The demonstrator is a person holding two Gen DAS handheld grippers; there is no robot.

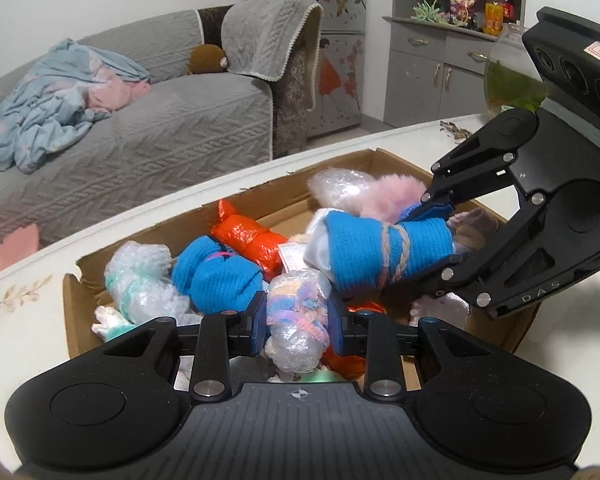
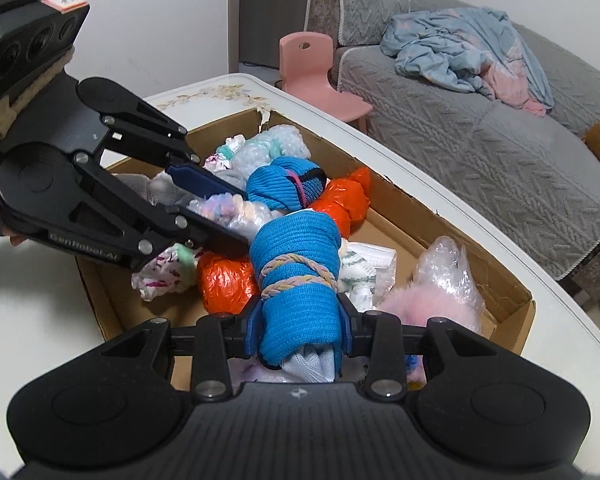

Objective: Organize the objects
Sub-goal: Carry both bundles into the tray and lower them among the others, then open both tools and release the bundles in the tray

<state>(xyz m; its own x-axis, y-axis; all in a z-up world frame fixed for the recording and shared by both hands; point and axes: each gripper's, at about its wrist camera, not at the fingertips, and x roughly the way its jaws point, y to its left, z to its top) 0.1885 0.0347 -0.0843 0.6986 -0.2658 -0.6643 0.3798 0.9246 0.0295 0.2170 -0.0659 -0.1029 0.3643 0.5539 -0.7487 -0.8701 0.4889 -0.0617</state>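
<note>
A cardboard box [image 1: 384, 160] on the white table holds several wrapped bundles. My left gripper [image 1: 298, 330] is shut on a clear bubble-wrap bundle [image 1: 296, 320] with pastel yarn inside, over the near side of the box. My right gripper [image 2: 300, 330] is shut on a blue knitted roll [image 2: 296, 276] tied with braided cord, over the box's other side. In the left wrist view, the right gripper [image 1: 440, 236] comes in from the right, its jaws pressed on the blue roll [image 1: 364, 252]. The right wrist view shows the left gripper [image 2: 224, 216] on the bubble-wrap bundle [image 2: 228, 210].
Also in the box [image 2: 516, 300] lie a second blue knitted bundle [image 1: 216, 276], orange plastic bundles [image 1: 252, 240], a pink fluffy item [image 1: 392, 194] and other bubble-wrapped items [image 1: 140, 280]. A grey sofa [image 1: 148, 136] stands beyond the table, a pink chair [image 2: 312, 68] beside it, a fishbowl [image 1: 508, 76] at the table's far right.
</note>
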